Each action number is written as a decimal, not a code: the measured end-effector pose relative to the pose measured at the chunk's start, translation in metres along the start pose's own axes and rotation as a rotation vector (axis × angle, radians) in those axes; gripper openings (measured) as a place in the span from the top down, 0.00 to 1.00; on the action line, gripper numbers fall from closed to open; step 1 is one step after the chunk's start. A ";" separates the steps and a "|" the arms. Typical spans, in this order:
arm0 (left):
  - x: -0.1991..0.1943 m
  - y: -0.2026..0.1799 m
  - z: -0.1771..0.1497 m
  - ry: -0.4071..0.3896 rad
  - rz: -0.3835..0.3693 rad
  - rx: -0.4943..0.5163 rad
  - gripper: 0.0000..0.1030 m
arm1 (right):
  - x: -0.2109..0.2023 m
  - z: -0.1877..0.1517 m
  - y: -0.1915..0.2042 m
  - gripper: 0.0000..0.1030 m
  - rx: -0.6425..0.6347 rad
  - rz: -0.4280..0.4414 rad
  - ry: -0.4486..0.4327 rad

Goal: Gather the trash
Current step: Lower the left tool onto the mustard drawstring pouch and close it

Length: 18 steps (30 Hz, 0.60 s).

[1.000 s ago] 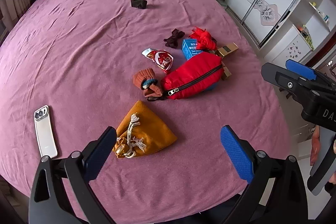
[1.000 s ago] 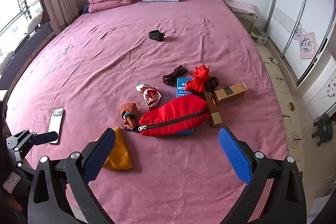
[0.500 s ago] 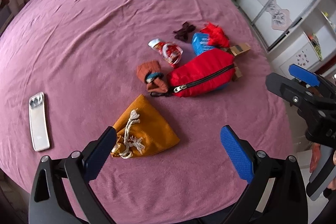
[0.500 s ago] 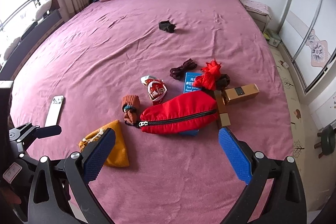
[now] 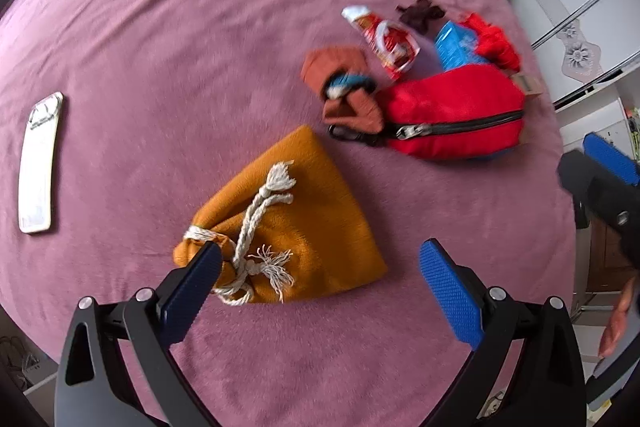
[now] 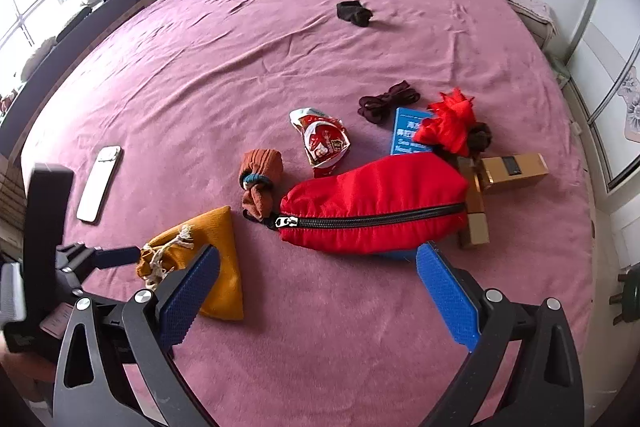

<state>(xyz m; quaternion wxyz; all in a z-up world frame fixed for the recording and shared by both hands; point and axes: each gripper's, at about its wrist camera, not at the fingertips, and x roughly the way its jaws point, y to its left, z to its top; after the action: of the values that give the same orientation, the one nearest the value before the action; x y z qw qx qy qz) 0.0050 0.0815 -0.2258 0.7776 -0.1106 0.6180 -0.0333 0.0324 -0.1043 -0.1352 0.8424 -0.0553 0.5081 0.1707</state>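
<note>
My left gripper hangs low over the near edge of the bed, jaws spread wide, nothing held. The mustard pouch lies right between and just beyond its fingers — flat, triangular, neck cinched with a frayed cream cord; the left finger's tip overlaps the knotted neck in view, contact I cannot tell.

My right gripper is also wide open and empty, over the near right part of the bed. Just beyond it is the red zip bag, black zipper along its near side, puller at the left end. The trash itself — a crumpled red-and-white snack wrapper — lies just beyond the bag's left end, near the rolled brown sock, which touches the bag.

Right of the wrapper: a dark hair tie, a blue pack partly under a red tassel, and brown cartons. A phone lies far left, a black cloth lump well beyond.
</note>
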 end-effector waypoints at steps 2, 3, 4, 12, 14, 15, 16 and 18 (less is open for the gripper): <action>0.009 0.001 0.000 -0.006 0.025 0.005 0.04 | 0.008 0.001 -0.001 0.08 -0.001 0.009 0.008; 0.012 0.001 0.000 -0.014 0.035 0.014 0.04 | 0.012 0.001 -0.001 0.08 -0.003 0.014 0.011; 0.014 -0.001 0.001 -0.025 0.051 0.025 0.04 | 0.016 0.002 0.000 0.08 -0.008 0.018 0.014; 0.038 -0.020 0.012 -0.041 0.229 0.133 0.04 | 0.040 0.004 0.002 0.08 -0.028 0.033 0.034; 0.042 -0.021 0.012 -0.050 0.258 0.170 0.04 | 0.043 0.006 -0.004 0.08 -0.014 0.032 0.035; 0.044 -0.020 0.013 -0.045 0.256 0.179 0.04 | 0.044 0.007 -0.006 0.08 -0.008 0.031 0.035; 0.049 -0.019 0.013 -0.042 0.255 0.194 0.04 | 0.046 0.008 -0.009 0.08 -0.001 0.030 0.037; 0.054 -0.017 0.013 -0.049 0.254 0.227 0.04 | 0.050 0.010 -0.015 0.08 0.010 0.024 0.038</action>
<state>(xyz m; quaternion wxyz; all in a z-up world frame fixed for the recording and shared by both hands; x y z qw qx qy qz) 0.0315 0.0566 -0.2710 0.7979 0.0561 0.6002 -0.0014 0.0673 -0.1045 -0.1748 0.8309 -0.0483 0.5253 0.1771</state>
